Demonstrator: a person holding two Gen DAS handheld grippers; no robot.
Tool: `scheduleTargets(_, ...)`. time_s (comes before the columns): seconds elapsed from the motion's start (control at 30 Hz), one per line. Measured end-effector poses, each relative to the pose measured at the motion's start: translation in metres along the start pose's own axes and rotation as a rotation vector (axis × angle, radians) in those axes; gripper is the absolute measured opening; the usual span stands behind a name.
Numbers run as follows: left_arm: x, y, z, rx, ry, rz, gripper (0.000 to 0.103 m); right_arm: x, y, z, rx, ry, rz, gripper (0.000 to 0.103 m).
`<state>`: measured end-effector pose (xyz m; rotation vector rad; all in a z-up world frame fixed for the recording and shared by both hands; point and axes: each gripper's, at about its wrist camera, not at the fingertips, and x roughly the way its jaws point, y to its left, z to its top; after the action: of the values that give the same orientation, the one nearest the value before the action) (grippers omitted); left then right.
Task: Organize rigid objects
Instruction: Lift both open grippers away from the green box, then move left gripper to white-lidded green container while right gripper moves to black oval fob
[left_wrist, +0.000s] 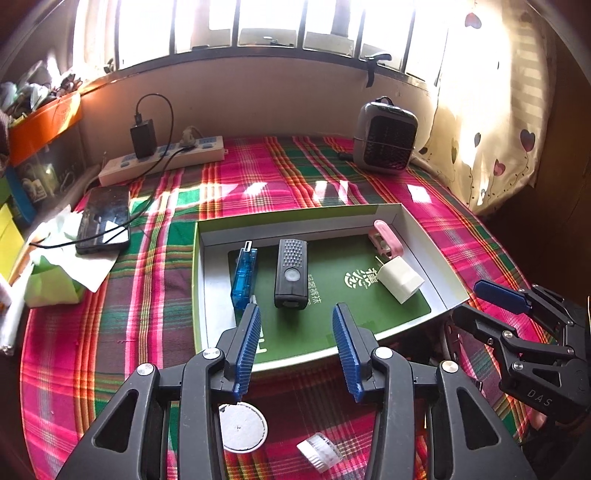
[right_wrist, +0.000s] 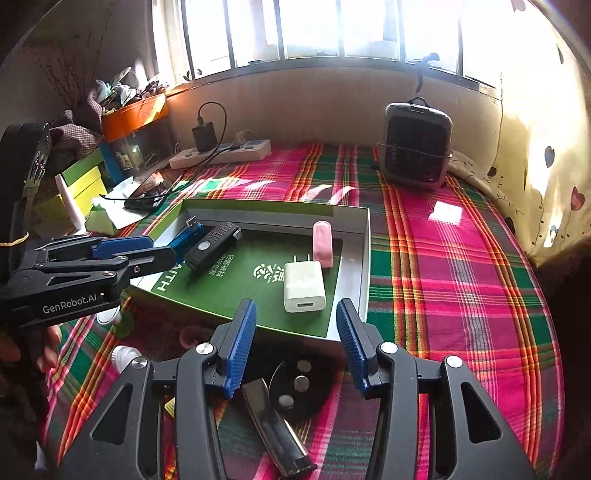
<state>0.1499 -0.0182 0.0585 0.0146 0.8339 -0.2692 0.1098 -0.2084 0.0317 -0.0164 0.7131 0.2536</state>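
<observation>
Four items already lie in the shallow box (left_wrist: 207, 280): a blue USB stick (left_wrist: 243, 275), a black flashlight (left_wrist: 291, 272), a white charger (left_wrist: 400, 278) and a pink clip (left_wrist: 386, 238). The box sits on the plaid-covered bench (left_wrist: 155, 266).

Left gripper (left_wrist: 296, 347): fingers wide, nothing between them, hovering over the near edge of the box. Right gripper (right_wrist: 296, 345): fingers likewise wide and empty, over the near box edge at about 5 o'clock from the charger.

Loose items outside the box, near side: a white disc (left_wrist: 242, 428) and a small clear cap (left_wrist: 319, 452) below the left fingers; a dark flat bar (right_wrist: 277, 428) and a round black tray of coin cells (right_wrist: 299, 391) below the right fingers.

Judged step: choosing the next loose item to bring in. The bar looks the likeliest for the right gripper. Its long axis runs from roughly 11 to 5 o'clock in the right wrist view, so the fingers should close across the narrow width, not along the length. Lower squarely; the bar lies flat on cloth, so the fingers must reach the fabric.

In the box, the flashlight's long axis runs 12 to 6 in the left wrist view, lens end toward 6. The stick lies almost parallel, plug toward 12.
</observation>
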Motion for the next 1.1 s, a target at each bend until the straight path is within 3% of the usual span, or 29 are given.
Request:
scheduleTargets(0.53, -0.043, 0.058, -0.066, -0.156, -0.016, 0.034, 0.042, -0.018, -0.014, -0.050, 0.019, 0.075, 0.015, 0.048)
scheduleTargets(1.03, -0.040, 0.071, -0.089, -0.203, 0.011, -0.025, 0.042, 0.009, -0.005, -0.040, 0.039, 0.122, 0.008, 0.049)
scheduleTargets(1.1, -0.038, 0.071, -0.089, -0.210, 0.015, -0.047, 0.046, 0.012, -0.003, -0.038, 0.033, 0.124, 0.000, 0.049)
